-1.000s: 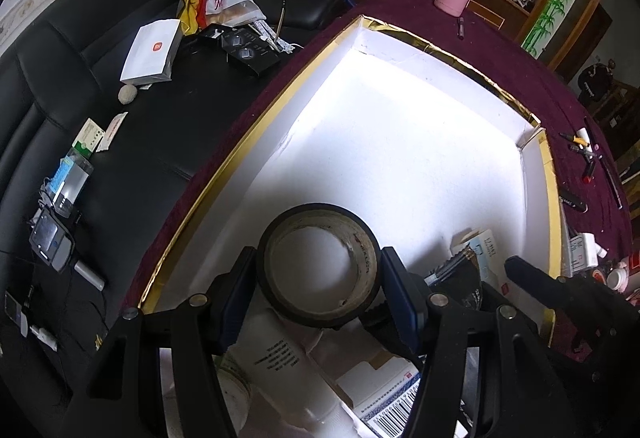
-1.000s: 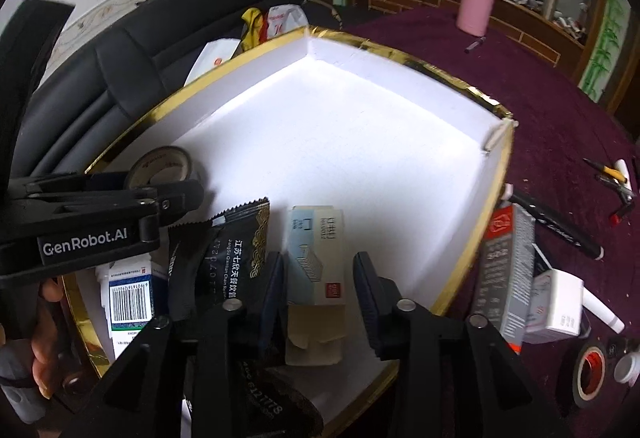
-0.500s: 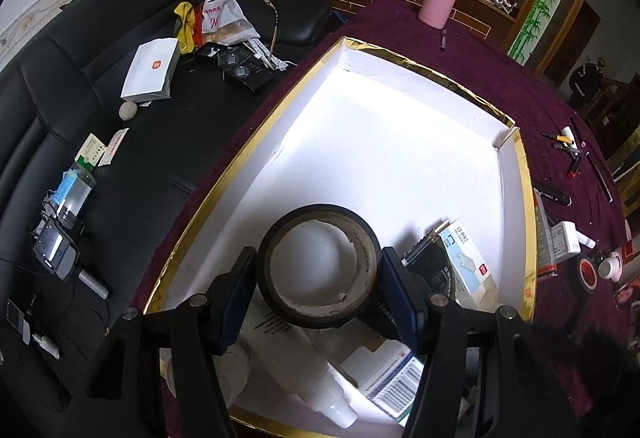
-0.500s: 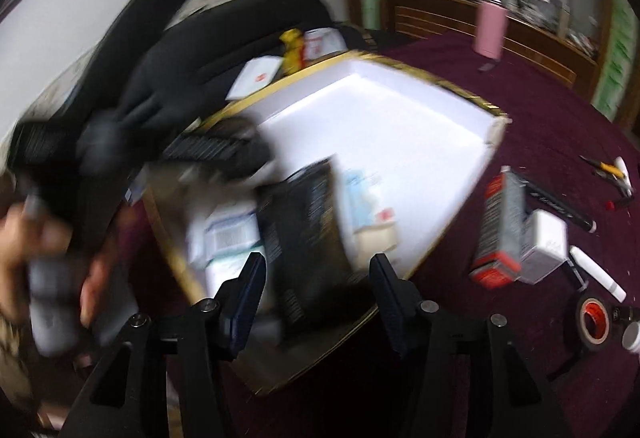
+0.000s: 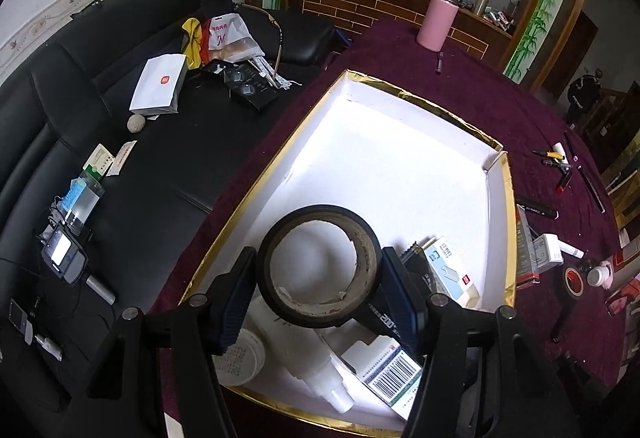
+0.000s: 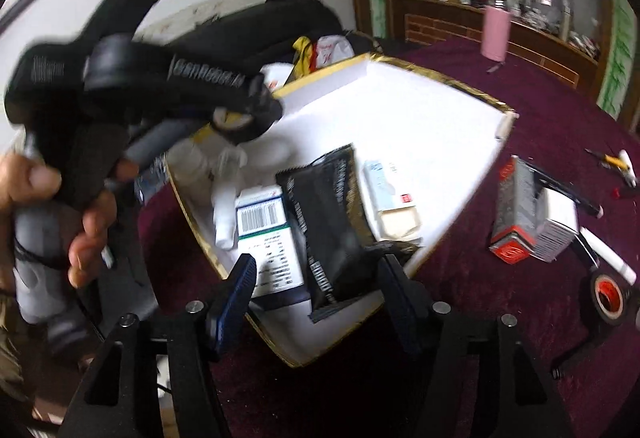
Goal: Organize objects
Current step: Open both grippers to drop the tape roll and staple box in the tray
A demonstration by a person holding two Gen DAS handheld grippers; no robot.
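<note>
Left fingers [image 5: 318,278] clamp the tape roll [image 5: 320,266] — right fingers [image 6: 316,278] opening, empty.

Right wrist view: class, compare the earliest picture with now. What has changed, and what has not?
The right gripper let go of the small blue-and-white box, pulled back from the tray, and its jaws are opening, empty. The left gripper still clamps the black tape roll.
</note>
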